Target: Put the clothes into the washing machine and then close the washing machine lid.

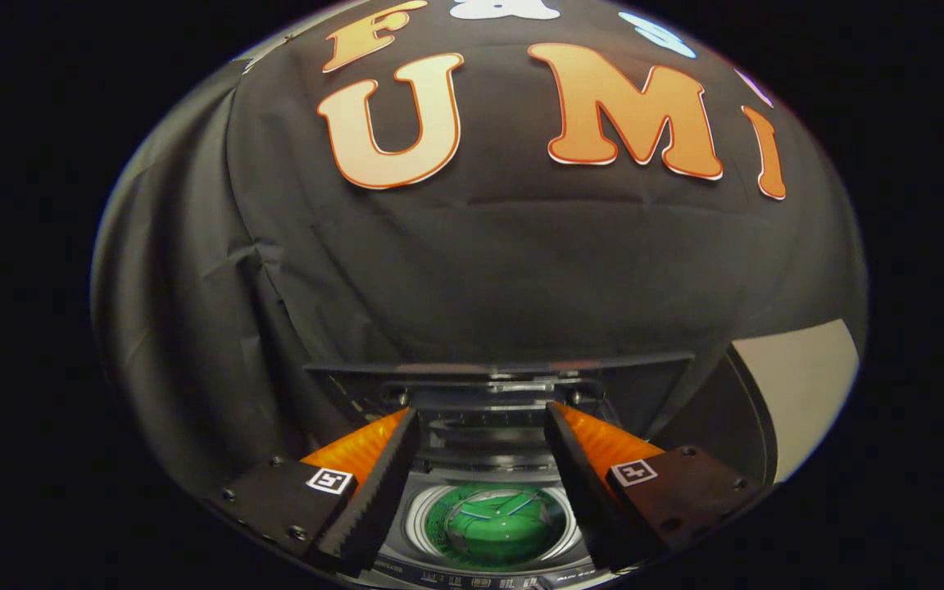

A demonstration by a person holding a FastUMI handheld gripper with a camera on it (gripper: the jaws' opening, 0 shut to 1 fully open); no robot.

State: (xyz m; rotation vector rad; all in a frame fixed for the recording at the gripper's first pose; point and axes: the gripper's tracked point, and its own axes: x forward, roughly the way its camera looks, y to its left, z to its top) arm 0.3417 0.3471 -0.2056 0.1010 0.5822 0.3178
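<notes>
my tongs (pixel 482 442) hang apart, holding nothing. green clothes (pixel 495 524) already lie in the washing machine drum (pixel 419 512) below between the fingers. lid (pixel 496 365) stands raised just beyond; closing remains.

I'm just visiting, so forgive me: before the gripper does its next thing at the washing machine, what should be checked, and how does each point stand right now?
1. Green garment inside the round drum of the grey washing machine: ok.
2. Two-finger gripper with orange and black fingers empty, jaws apart: ok.
3. Cloth hanging over the drum rim: none seen, ok.
4. Dark flat lid closed: not ok, it stands raised beyond the fingers.
5. Path from fingers to lid free: ok, as far as visible.
6. More clothes waiting outside: cannot tell.
</notes>
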